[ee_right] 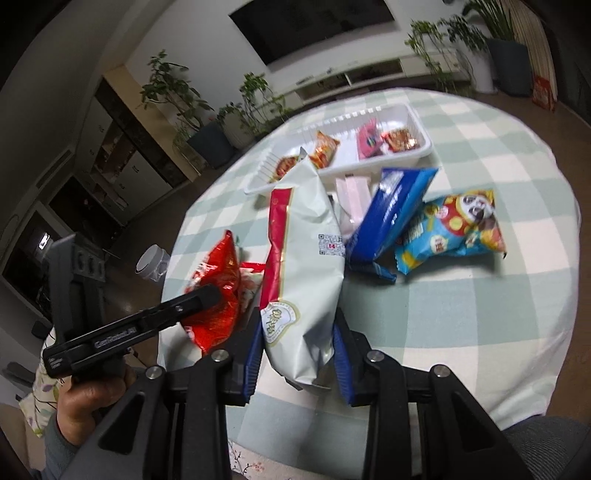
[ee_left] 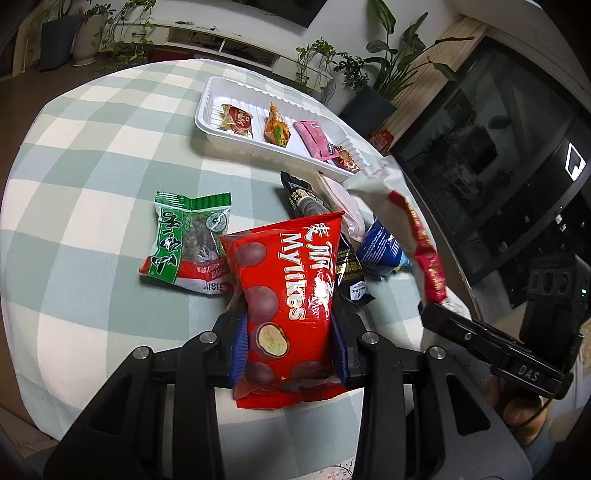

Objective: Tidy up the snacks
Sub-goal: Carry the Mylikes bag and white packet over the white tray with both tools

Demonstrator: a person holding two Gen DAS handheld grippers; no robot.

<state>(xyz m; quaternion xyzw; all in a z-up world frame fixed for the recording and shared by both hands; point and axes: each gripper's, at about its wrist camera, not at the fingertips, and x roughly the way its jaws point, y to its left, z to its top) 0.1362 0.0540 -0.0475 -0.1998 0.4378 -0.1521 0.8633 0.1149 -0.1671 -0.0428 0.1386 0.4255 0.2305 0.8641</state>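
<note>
Between left gripper (ee_left: 288, 343) fingers: red "MYLIKES" bag (ee_left: 284, 295), clamped; right gripper (ee_right: 295, 354) fingers clamp pale bag (ee_right: 306, 280), print seemingly unreadable.

"MYLIKES" runs along the red snack bag (ee_left: 288, 317); "DAS" marks the other black handle (ee_left: 528, 369).

Domestic living room: wall-mounted television (ee_right: 314, 26) above a low white media console (ee_left: 221, 40), potted houseplants (ee_right: 173, 99), and a gingham-clothed tabletop (ee_left: 92, 155).
</note>
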